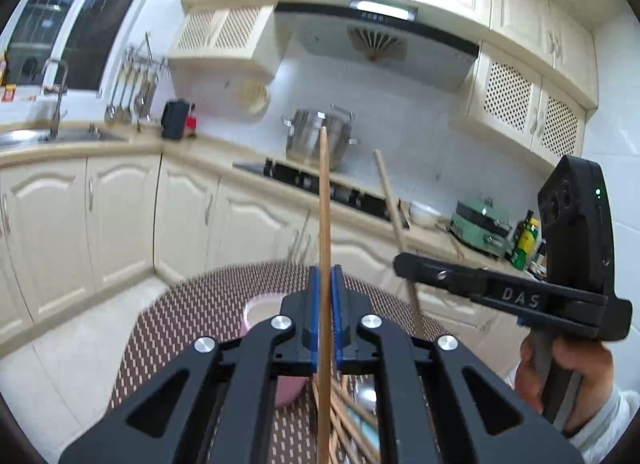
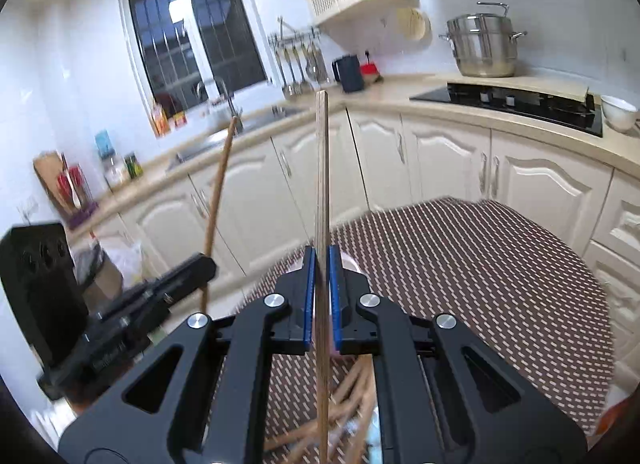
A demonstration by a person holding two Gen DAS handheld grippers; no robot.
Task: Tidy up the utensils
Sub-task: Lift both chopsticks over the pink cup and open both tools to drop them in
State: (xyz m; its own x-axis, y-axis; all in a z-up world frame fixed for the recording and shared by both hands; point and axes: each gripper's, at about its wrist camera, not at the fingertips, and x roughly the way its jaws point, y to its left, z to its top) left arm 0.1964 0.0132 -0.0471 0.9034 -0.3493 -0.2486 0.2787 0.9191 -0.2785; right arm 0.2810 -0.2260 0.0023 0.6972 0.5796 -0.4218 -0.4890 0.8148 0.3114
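I have one chopstick in each set of fingers, and the job now, as I judge it, is to carry both clear of the pile and set them down together without letting either swivel. A thin round stick turns easily between flat pads, so I should hold firm and move both hands at one pace.

Nearest, under my fingers, the loose pile (image 1: 344, 420) of wooden sticks lies on the table (image 2: 500, 264), with a pink bowl (image 1: 260, 312) just beyond it.

My left fingers (image 1: 325, 316) pinch the left chopstick (image 1: 324, 204) low on its shaft; most of it stands up past the blue pads, and its lower end hangs over the pile.

My right fingers (image 2: 321, 296) pinch the right chopstick (image 2: 322, 168) the same way, upright and centred between the pads.

Further out, each view shows the other hand's stick tilted and apart.
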